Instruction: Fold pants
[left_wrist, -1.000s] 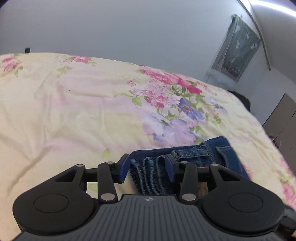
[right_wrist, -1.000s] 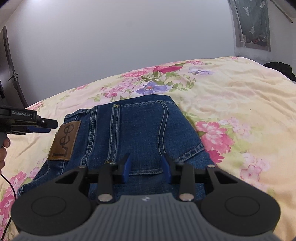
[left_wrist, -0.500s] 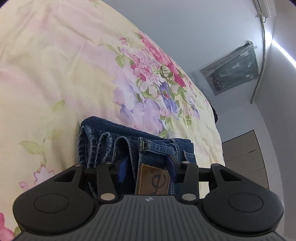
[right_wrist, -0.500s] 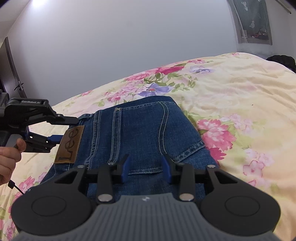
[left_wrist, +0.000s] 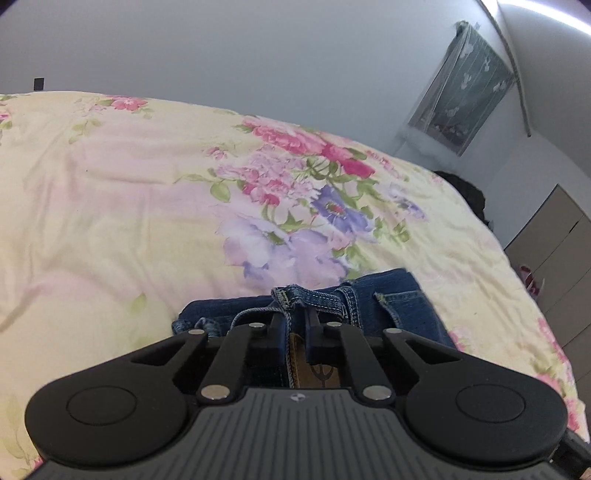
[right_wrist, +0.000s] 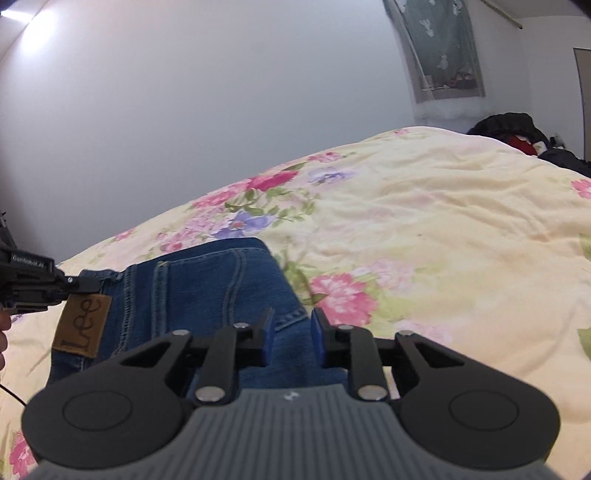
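Folded blue jeans (right_wrist: 207, 288) with a brown Lee patch (right_wrist: 83, 323) lie on the floral bedspread (right_wrist: 443, 258). My left gripper (left_wrist: 297, 325) is shut on the waistband (left_wrist: 306, 299) by the patch; it also shows at the left edge of the right wrist view (right_wrist: 85, 284), pinching the waistband. My right gripper (right_wrist: 291, 332) is open, its blue fingers (right_wrist: 267, 332) over the jeans' near edge by the back pocket. In the left wrist view the jeans (left_wrist: 388, 302) bunch up under the fingers.
The yellow floral bedspread (left_wrist: 147, 203) spreads far left and beyond. Dark clothes (right_wrist: 517, 133) lie at the bed's far right. A curtained window (left_wrist: 465, 110) and a grey cabinet (left_wrist: 554, 258) stand by the wall.
My left gripper has closed on the waistband next to the patch and tilted back up. My right gripper has dropped lower over the jeans and stays open.
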